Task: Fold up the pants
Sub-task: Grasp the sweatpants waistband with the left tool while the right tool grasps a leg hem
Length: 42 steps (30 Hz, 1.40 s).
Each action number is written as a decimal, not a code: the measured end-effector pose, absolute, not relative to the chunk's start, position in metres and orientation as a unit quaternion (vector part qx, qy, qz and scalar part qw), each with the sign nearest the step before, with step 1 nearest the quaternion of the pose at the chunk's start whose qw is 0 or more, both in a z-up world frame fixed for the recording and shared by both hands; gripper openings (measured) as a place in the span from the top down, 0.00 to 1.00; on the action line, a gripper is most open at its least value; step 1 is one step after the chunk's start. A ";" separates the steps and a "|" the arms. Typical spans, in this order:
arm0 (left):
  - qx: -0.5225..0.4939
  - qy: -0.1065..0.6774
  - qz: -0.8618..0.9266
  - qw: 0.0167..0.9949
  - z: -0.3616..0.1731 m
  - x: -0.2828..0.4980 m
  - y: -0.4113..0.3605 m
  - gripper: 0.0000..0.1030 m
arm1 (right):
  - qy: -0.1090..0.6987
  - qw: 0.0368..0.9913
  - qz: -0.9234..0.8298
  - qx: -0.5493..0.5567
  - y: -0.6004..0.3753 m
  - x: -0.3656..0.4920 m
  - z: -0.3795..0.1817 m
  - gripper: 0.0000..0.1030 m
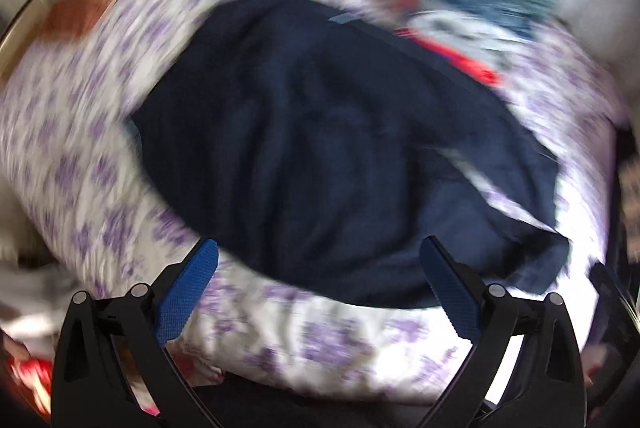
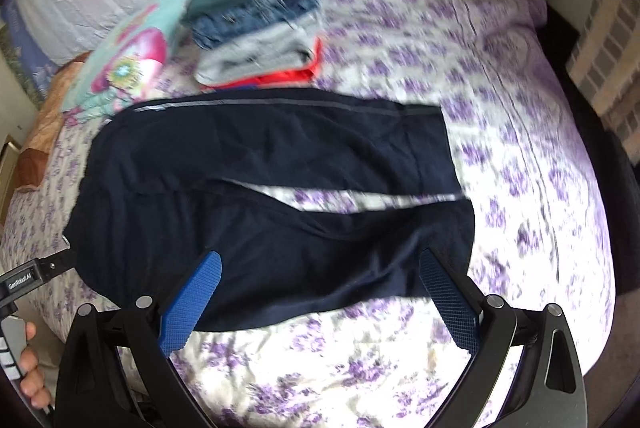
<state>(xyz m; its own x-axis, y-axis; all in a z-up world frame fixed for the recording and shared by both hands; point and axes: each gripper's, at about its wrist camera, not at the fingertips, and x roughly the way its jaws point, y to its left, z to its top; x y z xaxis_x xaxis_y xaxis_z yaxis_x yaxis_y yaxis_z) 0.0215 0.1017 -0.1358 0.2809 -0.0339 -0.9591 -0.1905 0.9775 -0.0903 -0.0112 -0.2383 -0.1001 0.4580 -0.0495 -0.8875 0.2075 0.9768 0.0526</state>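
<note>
Navy pants [image 2: 272,196] flat on bed [image 2: 520,148] ahead of my right tool [image 2: 320,302], unfolded; both tools agape, left tool [image 1: 318,288] too.

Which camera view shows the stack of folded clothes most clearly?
The right wrist view. There the stack of folded clothes sits whole on the bed behind the dark pants, with its separate layers visible. In the left wrist view the stack is heavily blurred near the upper edge, and the pants fill the middle.
</note>
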 end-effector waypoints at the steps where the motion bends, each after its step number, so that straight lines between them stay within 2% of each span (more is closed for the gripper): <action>1: -0.100 0.603 0.079 0.788 -0.152 0.021 0.123 0.04 | 0.521 0.846 -0.081 0.076 -0.241 -0.012 -0.105 0.03; 9: -0.245 0.628 0.099 0.732 -0.244 0.040 0.251 0.05 | 0.548 0.827 -0.109 0.066 -0.252 -0.005 -0.130 0.03; 14: -0.294 0.627 0.094 0.715 -0.263 0.056 0.279 0.05 | 0.561 0.816 -0.125 0.068 -0.262 -0.009 -0.141 0.03; 15: -0.300 0.624 0.093 0.716 -0.262 0.057 0.283 0.17 | 0.563 0.814 -0.129 0.069 -0.265 -0.011 -0.142 0.03; 16: -0.296 0.619 0.091 0.722 -0.259 0.059 0.285 0.34 | 0.564 0.812 -0.133 0.070 -0.268 -0.012 -0.143 0.03; 17: -0.289 0.617 0.089 0.727 -0.256 0.061 0.287 0.64 | 0.565 0.810 -0.140 0.071 -0.273 -0.014 -0.144 0.03; 18: -0.300 0.608 0.068 0.732 -0.250 0.059 0.290 0.89 | 0.566 0.809 -0.145 0.072 -0.277 -0.016 -0.145 0.03; 21: -0.326 0.578 0.052 0.746 -0.239 0.043 0.304 0.90 | 0.562 0.808 -0.158 0.082 -0.297 -0.026 -0.145 0.03; 26: -0.320 0.542 0.049 0.776 -0.223 -0.010 0.319 0.90 | 0.548 0.808 -0.123 0.176 -0.340 -0.052 -0.150 0.03; 34: -0.270 0.574 0.071 0.770 -0.238 0.034 0.306 0.89 | 0.551 0.768 -0.115 0.304 -0.377 -0.046 -0.205 0.03; 39: -0.274 0.584 0.070 0.761 -0.243 0.041 0.309 0.89 | 0.580 0.752 -0.119 0.290 -0.377 -0.016 -0.247 0.03; 40: -0.273 0.587 0.071 0.759 -0.244 0.043 0.308 0.89 | 0.581 0.750 -0.115 0.294 -0.377 -0.014 -0.253 0.17; 41: -0.268 0.590 0.073 0.758 -0.246 0.045 0.307 0.88 | 0.579 0.750 -0.111 0.300 -0.376 -0.013 -0.256 0.51; 42: -0.262 0.592 0.074 0.758 -0.248 0.046 0.304 0.88 | 0.578 0.751 -0.109 0.301 -0.374 -0.012 -0.255 0.63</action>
<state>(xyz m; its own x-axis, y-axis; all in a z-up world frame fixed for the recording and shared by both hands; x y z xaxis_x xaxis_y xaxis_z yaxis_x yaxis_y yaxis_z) 0.0456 0.3041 -0.2479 0.2868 -0.1977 -0.9374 -0.4234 0.8516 -0.3091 -0.0125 -0.3741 -0.2553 0.3077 0.1841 -0.9335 0.5114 0.7953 0.3254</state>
